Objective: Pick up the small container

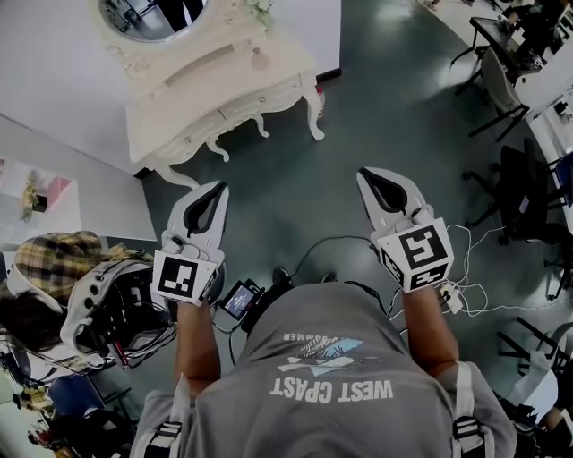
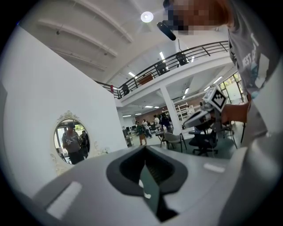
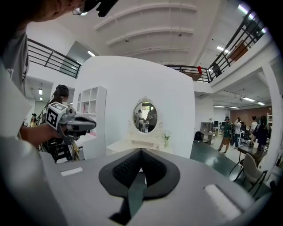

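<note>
Head view: a grey shirt (image 1: 331,367) is seen nearest; beyond it, the left gripper (image 1: 218,186) and right gripper (image 1: 363,173) are held closed, empty. The small container (image 1: 260,59) is seen on a dressing table (image 1: 192,89) well ahead of their tips. Left gripper view: jaws are pressed together. Right gripper view: likewise, the table straight beyond.

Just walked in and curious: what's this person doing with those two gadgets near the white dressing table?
A person holds a gripper in each hand, facing a white dressing table with an oval mirror across a stretch of dark floor. The left gripper and right gripper are both shut, nothing between their fingers. A small pale item sits on the tabletop, possibly the container to pick up; neither gripper is near it.
</note>
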